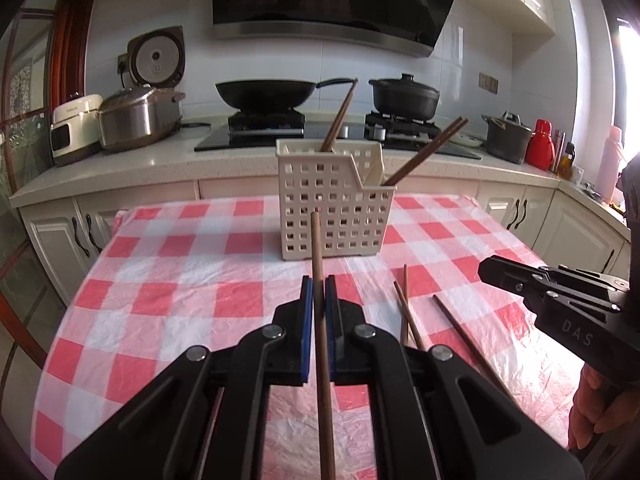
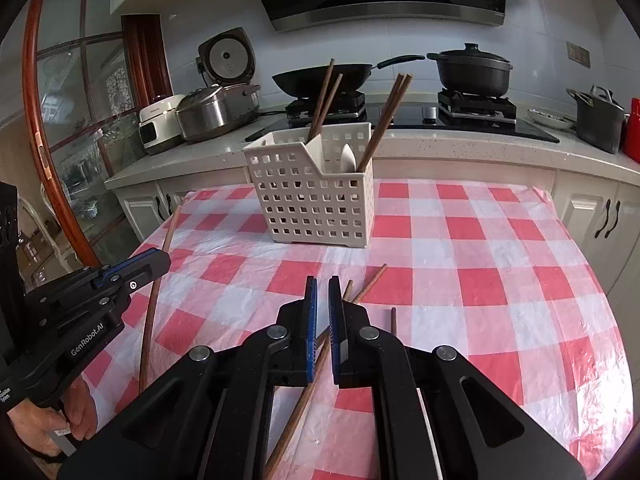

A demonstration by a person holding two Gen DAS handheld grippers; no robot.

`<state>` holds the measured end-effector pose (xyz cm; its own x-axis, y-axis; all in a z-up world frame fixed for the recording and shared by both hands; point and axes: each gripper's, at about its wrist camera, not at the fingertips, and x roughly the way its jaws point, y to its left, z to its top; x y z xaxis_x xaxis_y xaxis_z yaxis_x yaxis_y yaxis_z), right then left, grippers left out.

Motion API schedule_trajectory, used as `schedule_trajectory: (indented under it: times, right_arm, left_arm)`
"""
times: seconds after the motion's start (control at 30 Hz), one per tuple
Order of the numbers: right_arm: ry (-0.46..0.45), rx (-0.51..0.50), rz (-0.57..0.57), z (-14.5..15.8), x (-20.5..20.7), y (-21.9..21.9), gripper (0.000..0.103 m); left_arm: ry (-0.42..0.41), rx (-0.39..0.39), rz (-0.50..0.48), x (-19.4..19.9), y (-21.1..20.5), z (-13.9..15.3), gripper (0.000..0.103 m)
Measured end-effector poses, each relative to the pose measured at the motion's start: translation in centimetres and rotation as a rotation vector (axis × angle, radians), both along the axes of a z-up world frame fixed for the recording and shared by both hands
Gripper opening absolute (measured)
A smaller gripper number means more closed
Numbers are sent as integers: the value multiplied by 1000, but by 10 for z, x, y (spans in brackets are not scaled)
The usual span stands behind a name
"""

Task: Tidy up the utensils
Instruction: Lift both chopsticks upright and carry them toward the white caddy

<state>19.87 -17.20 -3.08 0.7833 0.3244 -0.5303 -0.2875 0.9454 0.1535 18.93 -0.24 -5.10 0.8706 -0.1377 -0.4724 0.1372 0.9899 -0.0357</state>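
Now the left gripper (image 1: 319,296) has its blue-padded jaws pinched on a single brown chopstick (image 1: 320,320), which runs straight out between them and points toward the white slotted utensil basket (image 1: 332,216). That basket stands upright on the bench (image 1: 168,280), which is covered in a red-and-white checked cloth, near the far edge and roughly midway along it. Inside it, several chopsticks (image 2: 384,120) lean outward above the rim, and a white spoon (image 2: 347,158) sits in the lower front compartment. The right gripper (image 2: 322,308) hovers over the bench with its jaws drawn nearly together; nothing appears clamped between them, though a loose chopstick (image 2: 360,292) lies on the cloth underneath, angled toward the basket. Two more loose chopsticks (image 1: 452,316) lie beside it, toward the near right part of the bench. A hand (image 2: 52,428) holds the left gripper's handle near the bench's left edge.
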Motion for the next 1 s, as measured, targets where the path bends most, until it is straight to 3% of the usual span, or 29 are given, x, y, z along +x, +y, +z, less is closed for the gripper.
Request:
schedule_trajectory:
  times: [0.13, 0.2, 0.33, 0.4, 0.63, 0.7, 0.73, 0.77, 0.8, 0.9, 1.0]
  right_arm:
    - [33, -17, -40, -4, 8, -14, 7]
    - [86, -41, -61, -14, 16, -21, 14]
    - [165, -103, -86, -40, 28, -25, 38]
    - [200, -127, -93, -54, 36, -24, 38]
    - [328, -213, -100, -87, 67, -16, 33]
    - [324, -227, -97, -90, 66, -15, 30]
    - [322, -235, -94, -89, 66, -15, 23]
    - [320, -244, -89, -89, 65, -14, 9]
    - [319, -252, -81, -89, 64, -12, 6]
    - [310, -228, -71, -87, 61, -13, 6]
    - [246, -192, -76, -71, 52, -16, 6]
  left_arm:
    - [-16, 2, 10, -8, 7, 6, 6]
    - [-19, -4, 12, -11, 10, 7, 6]
    - [-32, -19, 11, -12, 12, 9, 6]
    - [-36, -19, 7, -12, 10, 10, 6]
    - [-21, -12, 8, -7, 11, 2, 6]
    - [-15, -14, 9, -6, 13, 1, 6]
    - [-11, -18, 10, -5, 14, 0, 6]
    - [-8, -21, 10, -4, 14, -1, 6]
    - [-6, -22, 8, -4, 14, -1, 6]
    - [-10, -17, 4, -6, 11, -2, 6]
    - [-21, -16, 6, -8, 12, 1, 6]
